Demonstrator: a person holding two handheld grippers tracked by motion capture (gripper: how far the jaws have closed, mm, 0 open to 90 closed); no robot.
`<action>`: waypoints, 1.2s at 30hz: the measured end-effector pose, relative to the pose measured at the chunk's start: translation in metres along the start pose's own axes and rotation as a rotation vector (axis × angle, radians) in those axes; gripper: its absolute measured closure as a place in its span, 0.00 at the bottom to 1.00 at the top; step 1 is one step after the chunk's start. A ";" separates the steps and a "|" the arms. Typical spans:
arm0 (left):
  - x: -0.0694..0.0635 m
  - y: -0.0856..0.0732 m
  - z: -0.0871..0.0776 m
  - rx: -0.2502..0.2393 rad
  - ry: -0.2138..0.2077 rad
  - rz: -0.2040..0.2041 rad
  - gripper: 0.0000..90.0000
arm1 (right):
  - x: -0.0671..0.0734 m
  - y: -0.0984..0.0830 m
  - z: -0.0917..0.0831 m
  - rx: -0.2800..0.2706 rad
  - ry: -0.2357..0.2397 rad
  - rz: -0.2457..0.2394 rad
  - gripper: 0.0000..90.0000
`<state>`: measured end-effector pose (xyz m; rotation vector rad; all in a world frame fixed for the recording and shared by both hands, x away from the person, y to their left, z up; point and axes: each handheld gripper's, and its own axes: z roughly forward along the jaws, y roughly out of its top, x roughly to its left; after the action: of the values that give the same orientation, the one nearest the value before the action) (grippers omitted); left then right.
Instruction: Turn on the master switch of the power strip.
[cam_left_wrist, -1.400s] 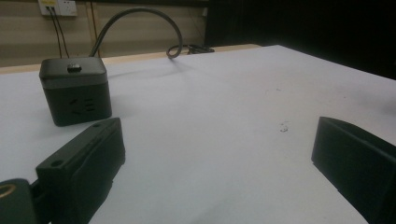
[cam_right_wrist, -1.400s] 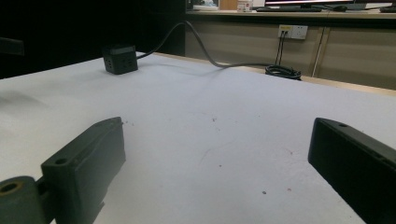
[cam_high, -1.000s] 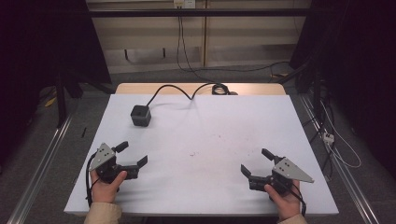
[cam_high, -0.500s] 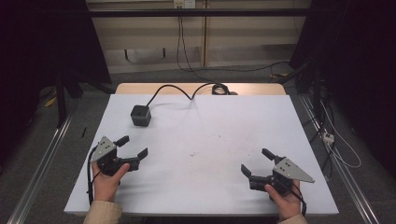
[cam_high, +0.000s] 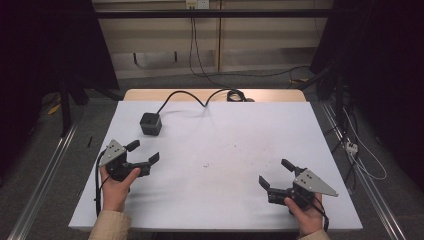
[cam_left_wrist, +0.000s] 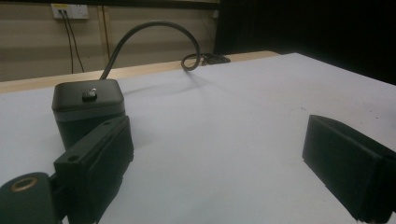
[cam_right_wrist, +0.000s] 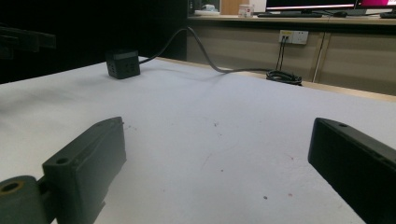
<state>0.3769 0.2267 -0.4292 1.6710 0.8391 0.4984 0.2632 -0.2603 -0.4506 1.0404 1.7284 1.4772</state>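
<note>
Left gripper (cam_high: 143, 152): held in the person's left hand (cam_high: 116, 186) at the near left of the white table (cam_high: 225, 150), jaws spread wide with nothing between them, having eased together by a trace in the last moments while staying empty; it points toward the far side with a slight lean to the table's middle. Black cube socket (cam_high: 150, 123): stands on the far left part of the table, ahead of this gripper and close to it, apart from the jaws, not touched; in the left gripper view the cube (cam_left_wrist: 88, 112) sits just beyond the left-hand jaw, off the line between the two jaws, so the approach would judge to need a small shift toward that side. The cube is near square in plan with no clear long axis; a small dark button or port shows on its top face. Black cable (cam_high: 192, 97): leaves the cube's far side, arches toward the far right and ends in a coil at the table's back edge, which gives the cube its heading. Right gripper (cam_high: 274, 177): at the near right, jaws wide apart and empty, aimed across the table; the cube (cam_right_wrist: 122, 63) lies well apart from it, so the left hand is plainly the nearer.
</note>
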 end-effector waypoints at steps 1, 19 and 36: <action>0.000 0.000 0.000 0.000 0.000 0.000 0.09 | 0.000 0.000 0.000 0.000 -0.001 -0.002 0.04; 0.017 0.014 0.018 -0.023 0.025 -0.004 0.09 | -0.001 0.000 -0.001 -0.001 -0.003 0.004 0.04; 0.023 0.022 0.028 -0.023 0.017 -0.003 0.09 | 0.000 0.000 0.000 -0.003 0.011 0.005 0.04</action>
<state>0.4173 0.2229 -0.4183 1.6464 0.8455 0.5184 0.2627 -0.2604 -0.4509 1.0378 1.7319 1.4915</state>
